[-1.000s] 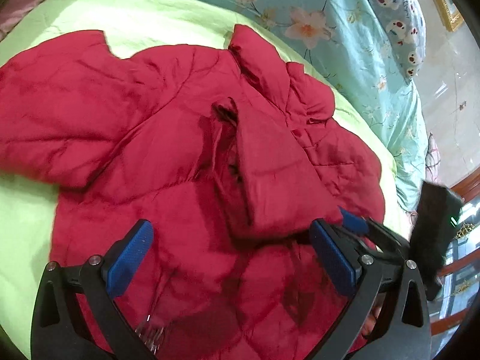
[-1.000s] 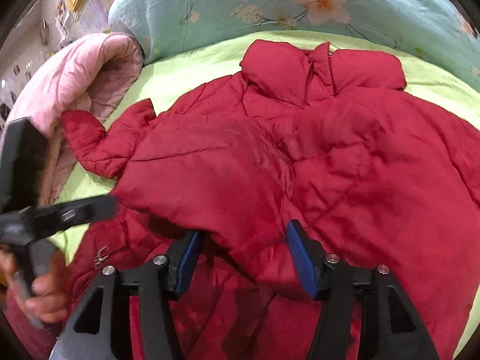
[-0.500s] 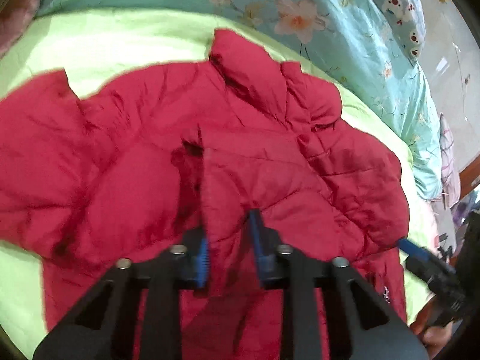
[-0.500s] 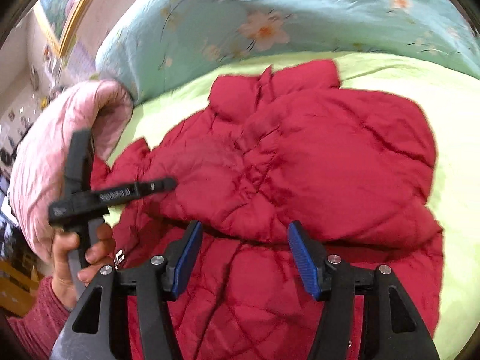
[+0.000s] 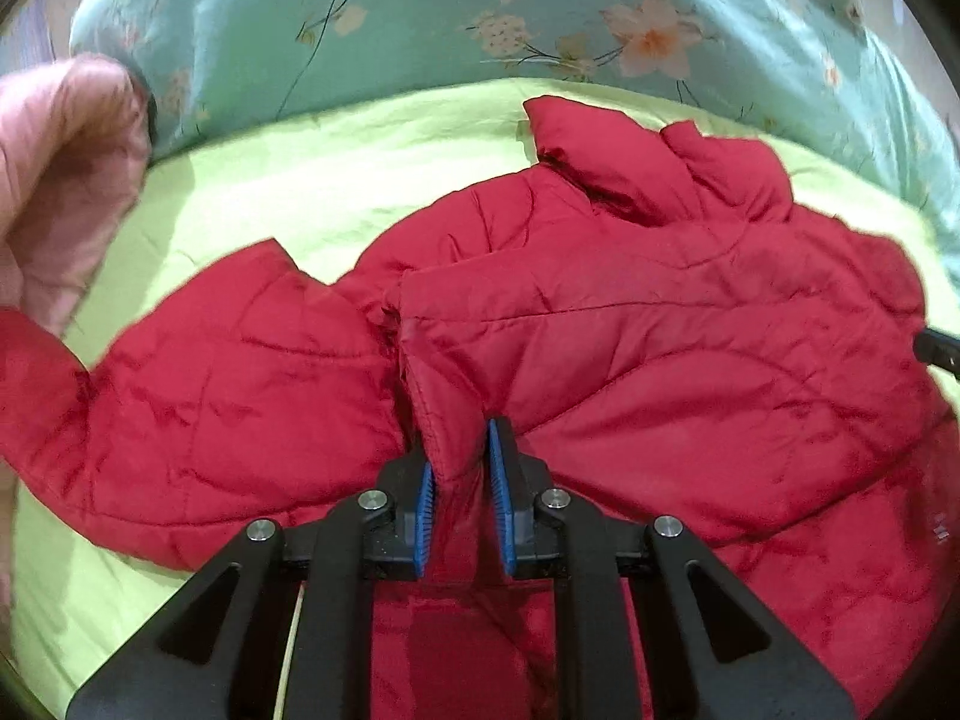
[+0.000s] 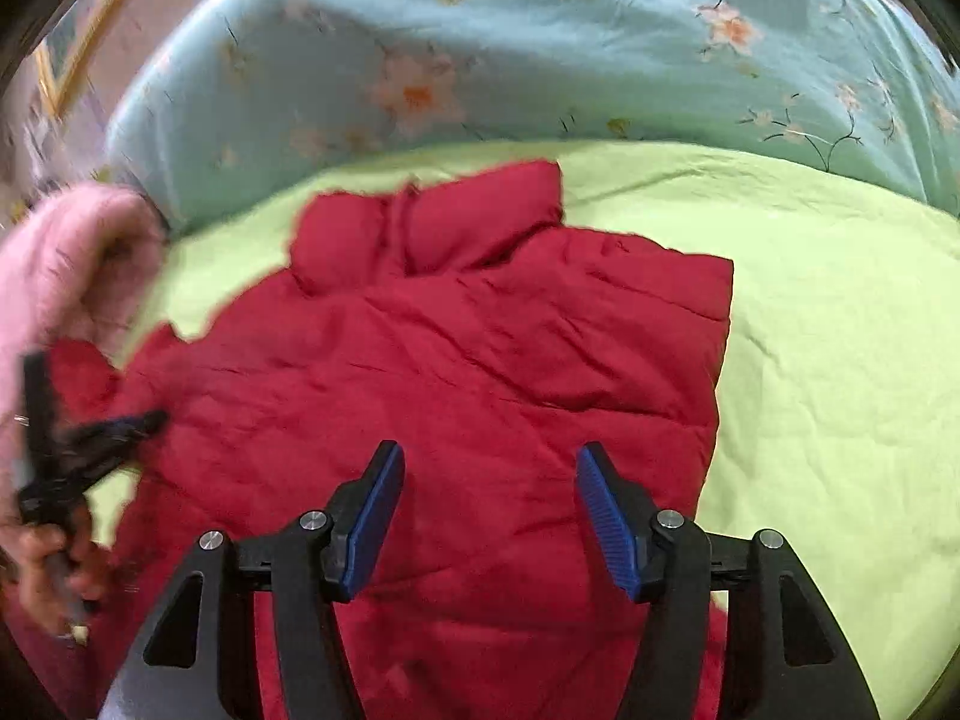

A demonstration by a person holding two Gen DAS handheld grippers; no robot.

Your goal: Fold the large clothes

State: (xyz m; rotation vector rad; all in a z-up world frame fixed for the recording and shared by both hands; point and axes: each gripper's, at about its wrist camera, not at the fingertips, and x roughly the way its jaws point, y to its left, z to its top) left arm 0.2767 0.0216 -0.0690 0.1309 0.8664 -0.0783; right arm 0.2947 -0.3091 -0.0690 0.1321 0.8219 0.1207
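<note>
A red quilted jacket (image 5: 660, 330) lies spread on the bed, collar toward the far side. My left gripper (image 5: 459, 438) is shut on a raised fold of the jacket's edge, with the cloth pinched between the blue pads. In the right wrist view the jacket (image 6: 480, 360) has its right side folded in to a straight edge. My right gripper (image 6: 489, 462) hovers open over the jacket's lower part, with nothing between its fingers. The left gripper (image 6: 90, 438) also shows at the left of that view, held by a hand (image 6: 54, 552).
A lime green sheet (image 6: 840, 330) covers the bed around the jacket. A teal floral quilt (image 5: 420, 18) is bunched along the far side. A pink padded garment (image 5: 54, 180) lies at the left edge.
My left gripper went from wide open to shut on a fold of the jacket and turned. The right gripper drew away toward the jacket's right side, still open.
</note>
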